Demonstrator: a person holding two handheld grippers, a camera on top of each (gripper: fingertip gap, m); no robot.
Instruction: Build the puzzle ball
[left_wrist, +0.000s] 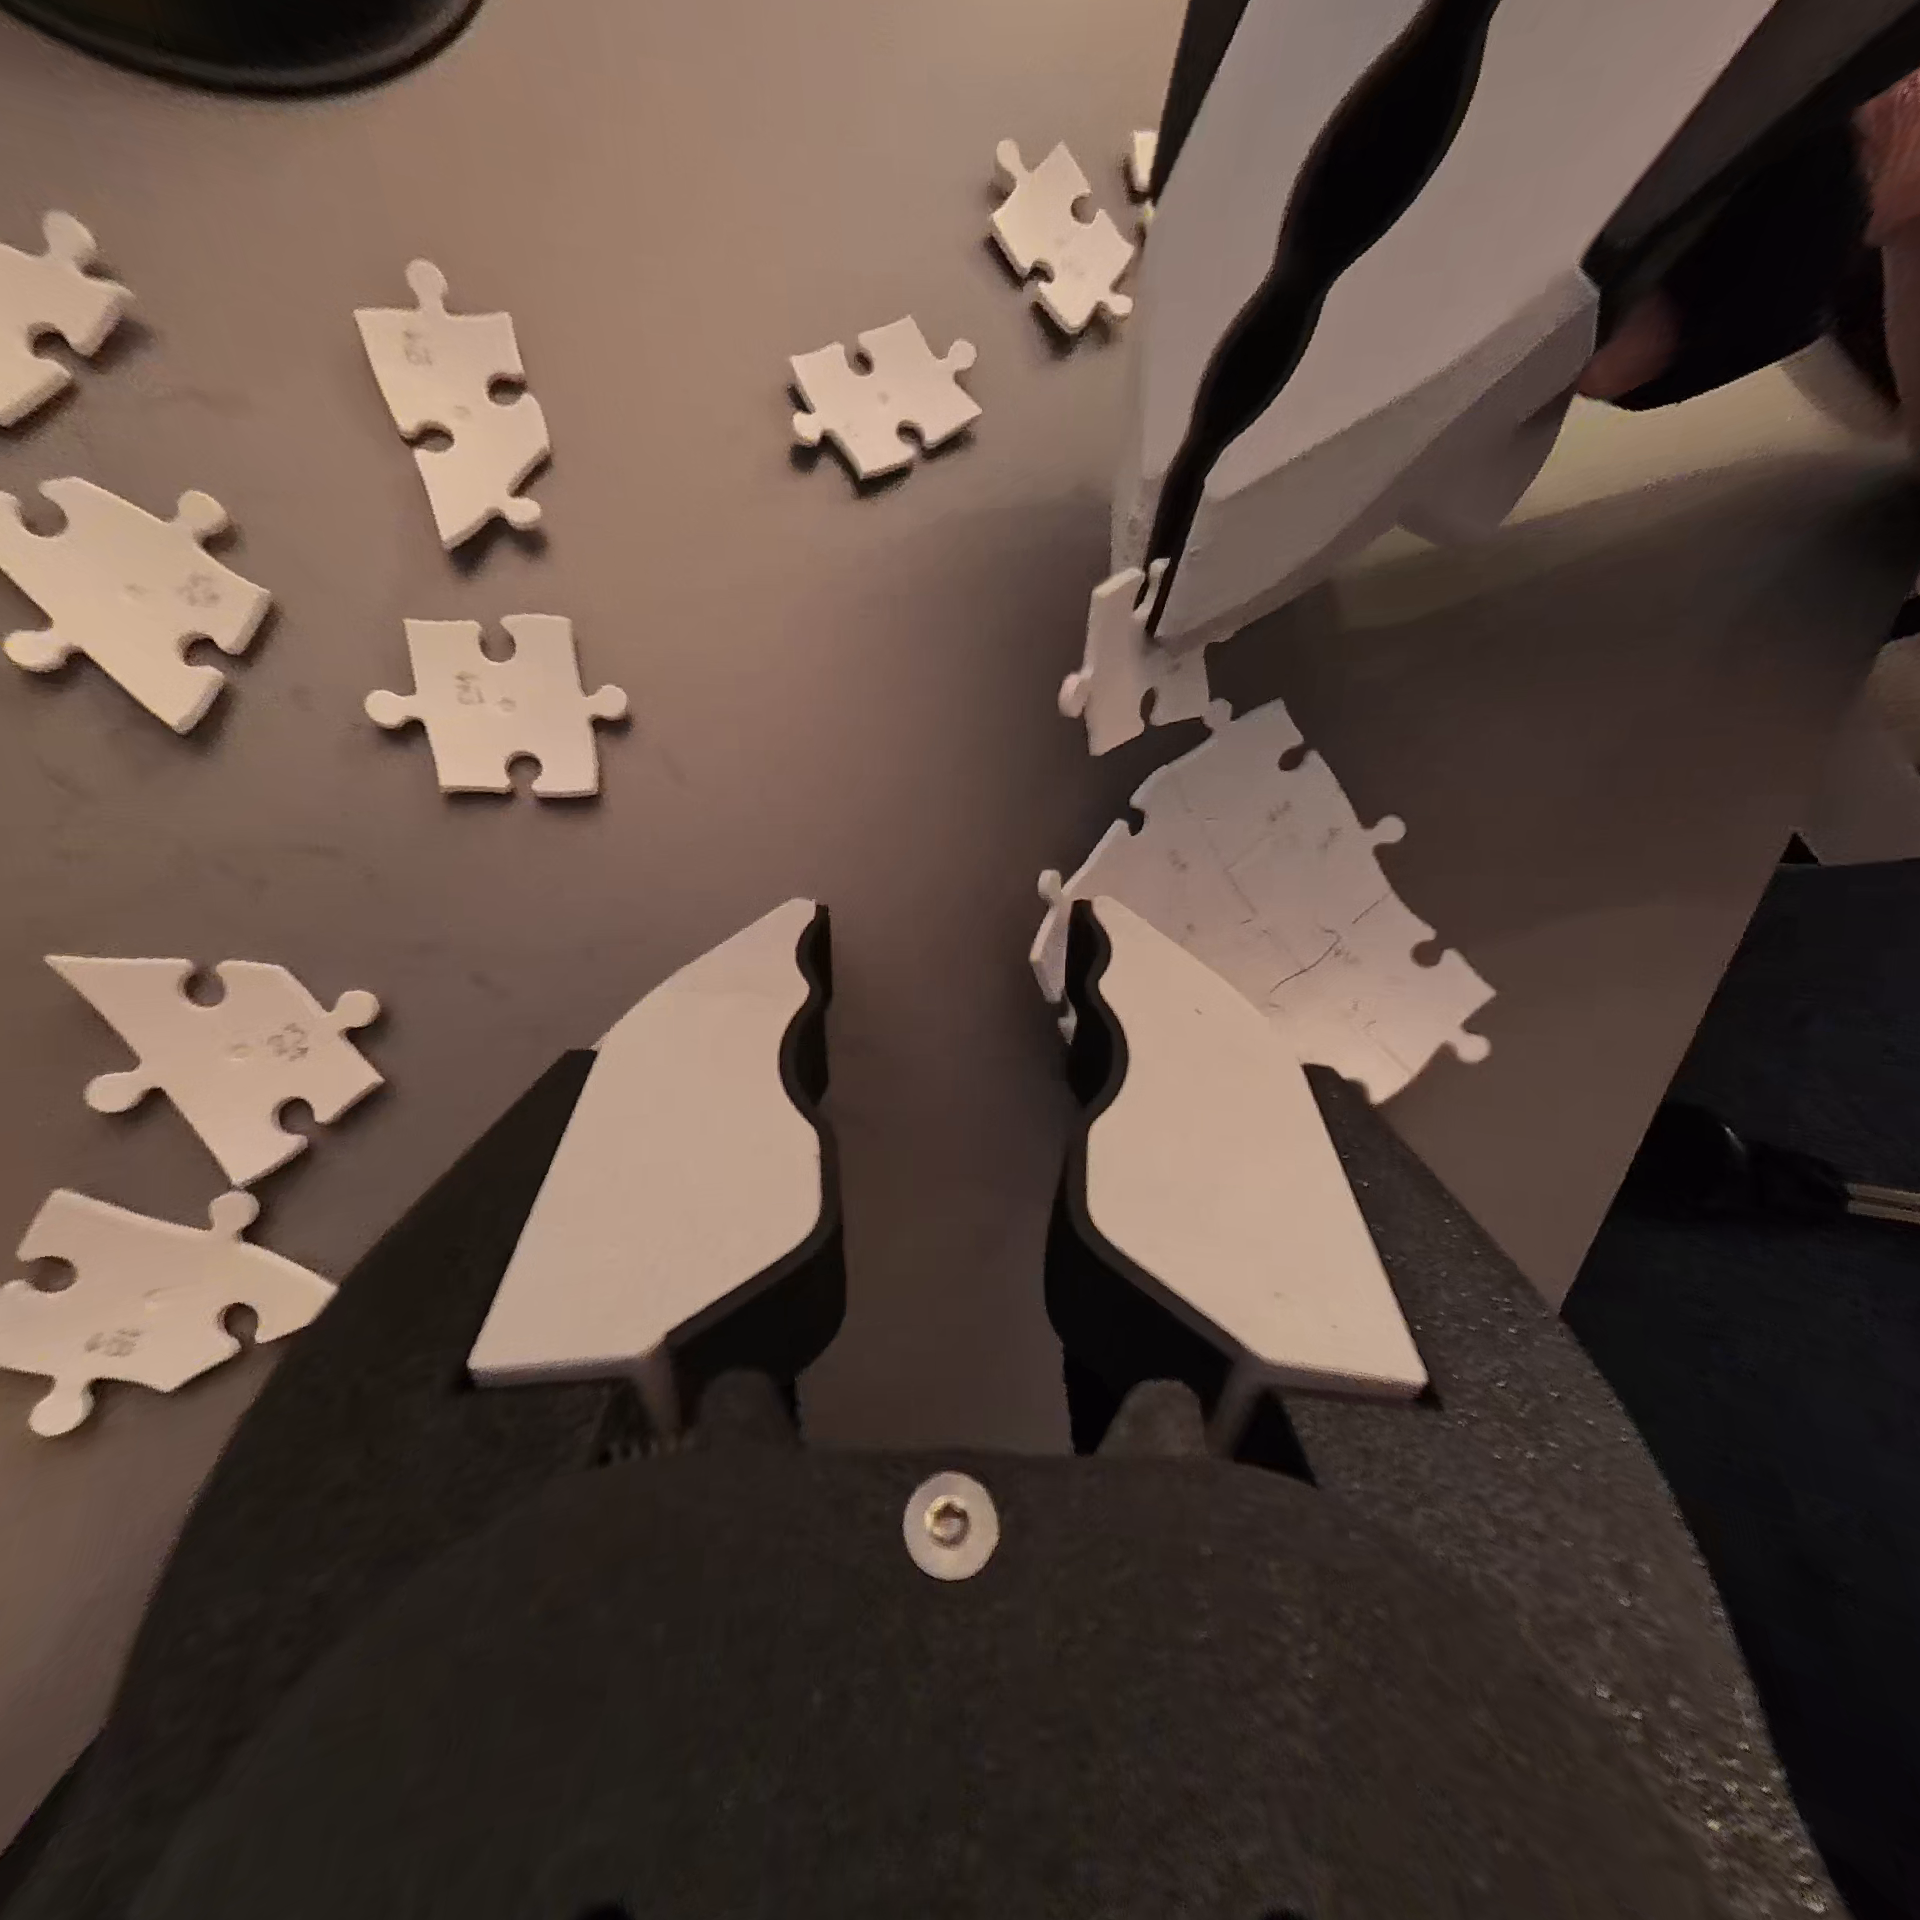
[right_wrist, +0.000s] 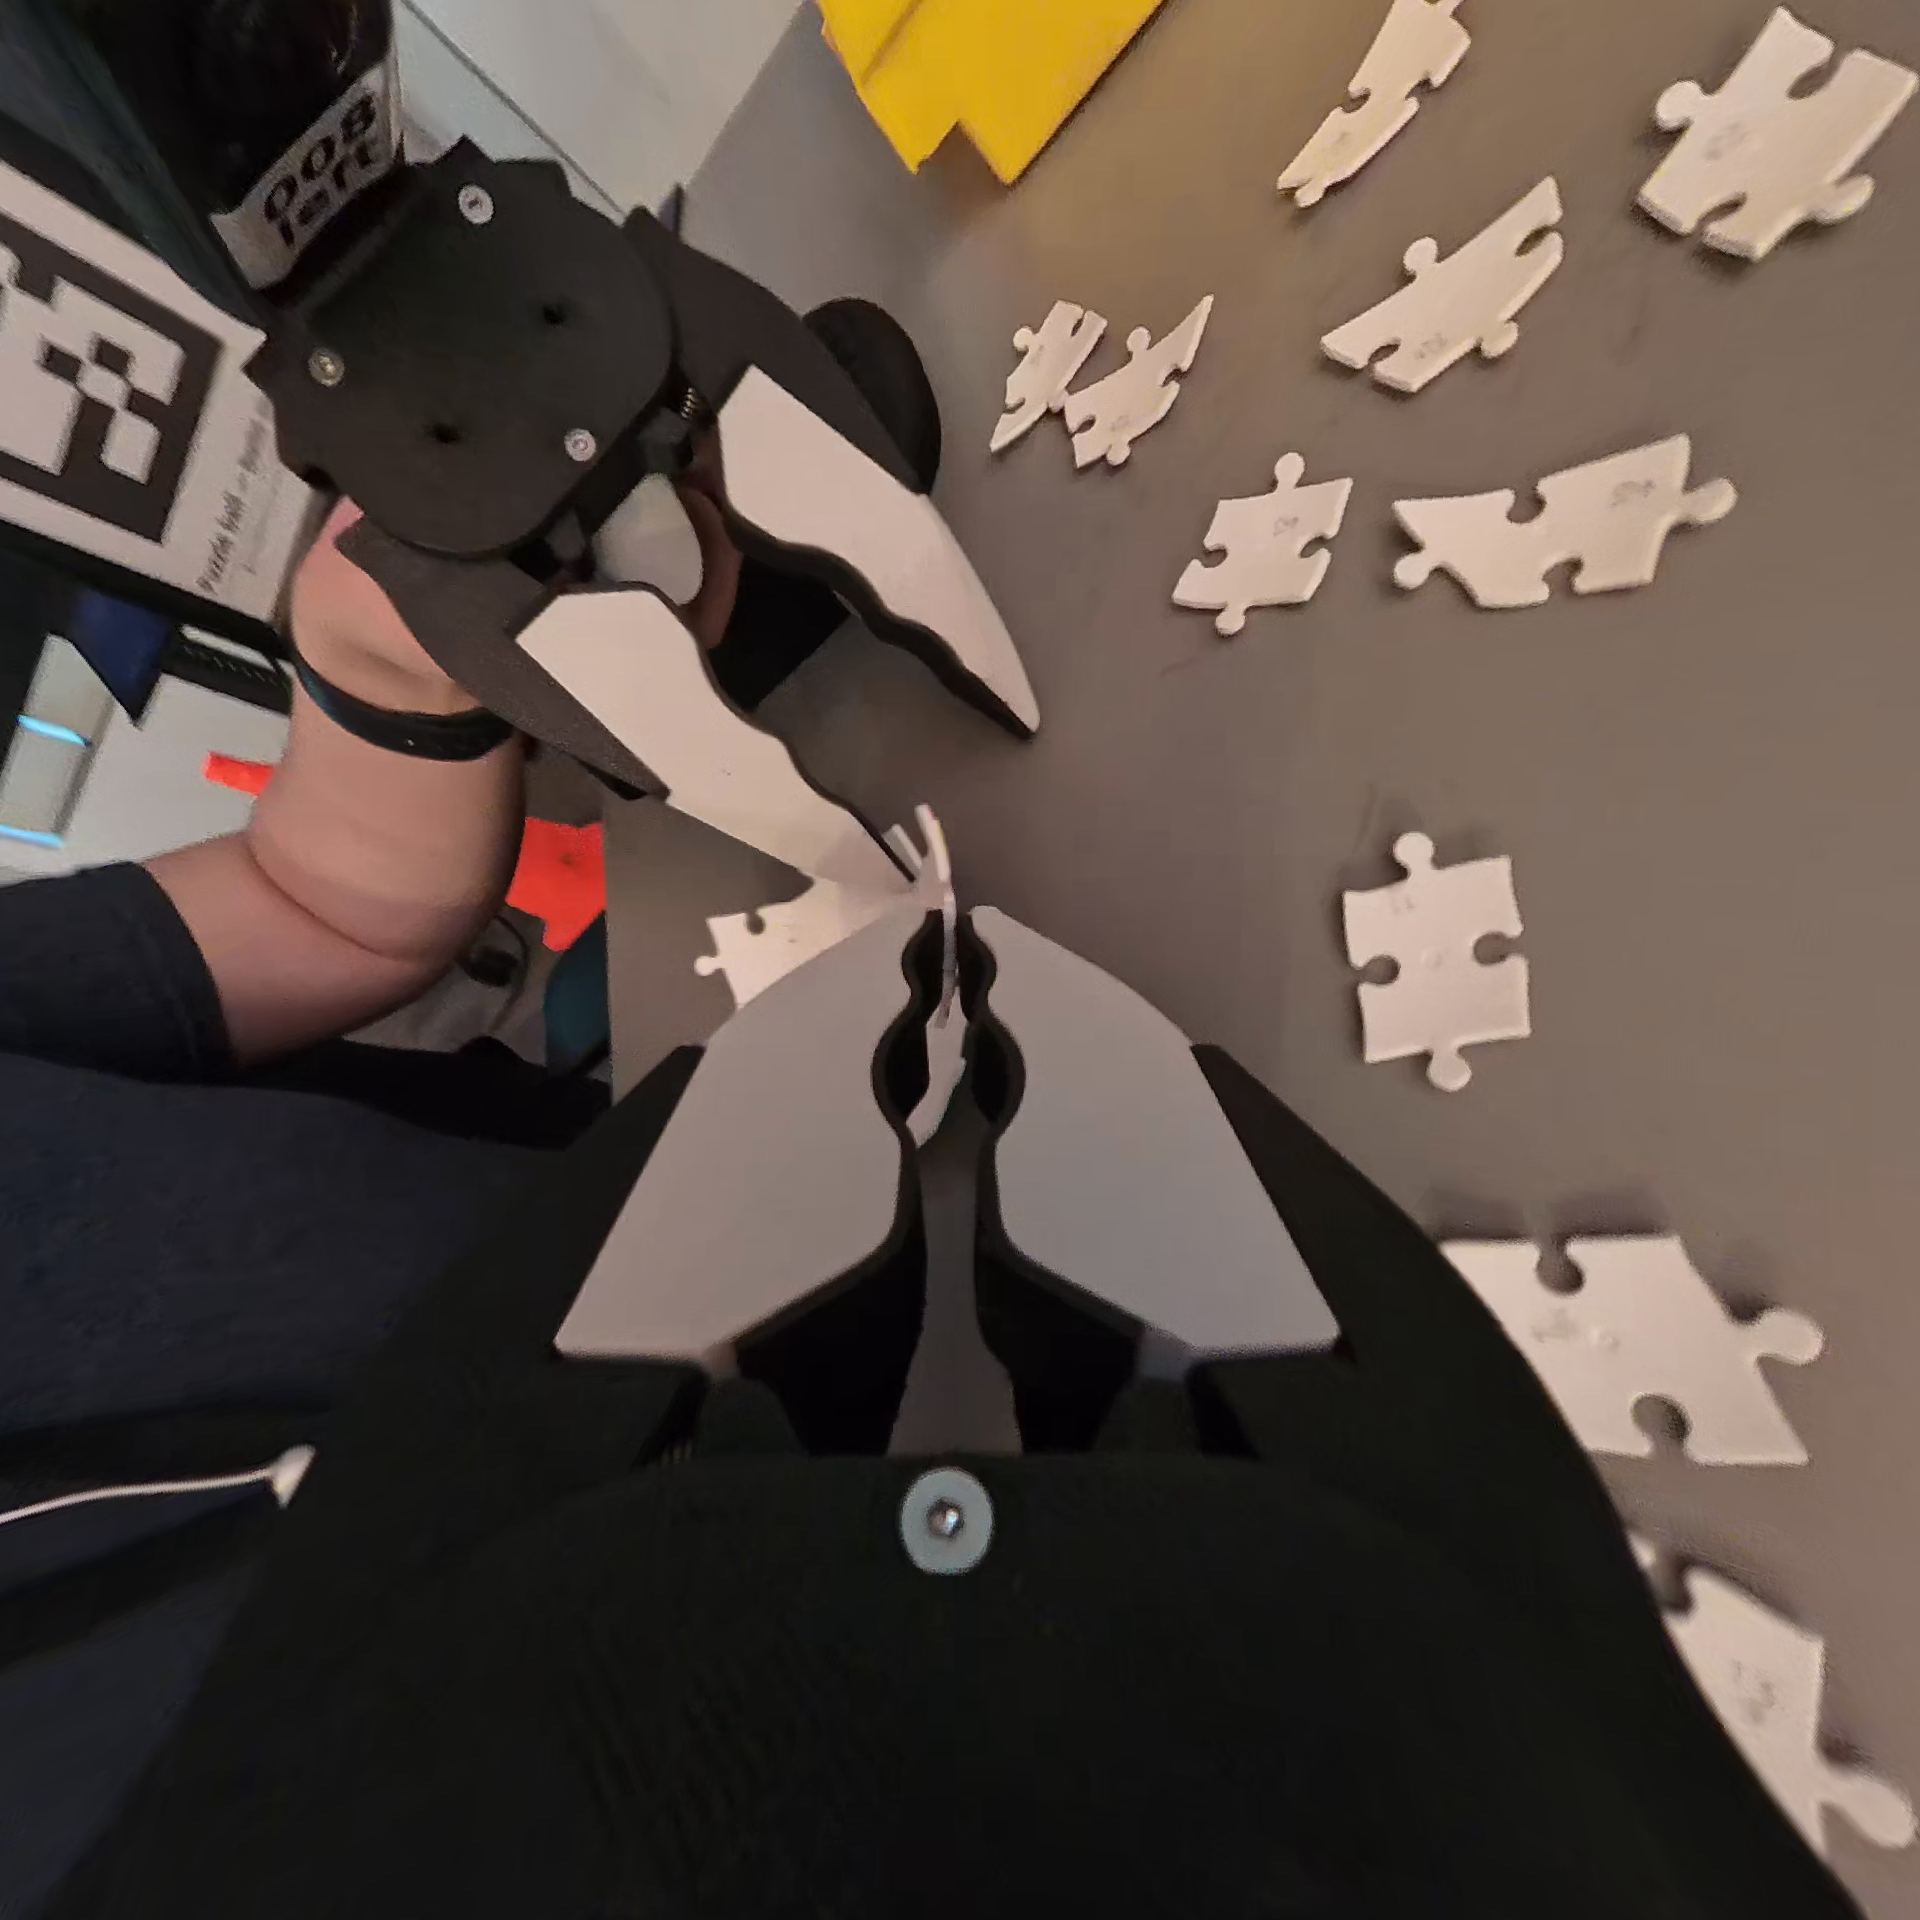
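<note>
The right gripper (right_wrist: 951, 961) is pinching a single white puzzle piece (left_wrist: 1127, 675) by its edge, presenting it to the joined section (left_wrist: 1288, 904) near the table's corner. The left gripper (left_wrist: 945, 961) is standing apart, one fingertip (left_wrist: 1091, 935) touching that section. The pieces are looking thin, light, stiff and slightly curved; I judge edge grips clear of the tabs safest. Loose pieces (left_wrist: 499, 707) are lying scattered across the smooth grey table (left_wrist: 779, 644). A yellow sheet (right_wrist: 977, 73) is lying beyond.
</note>
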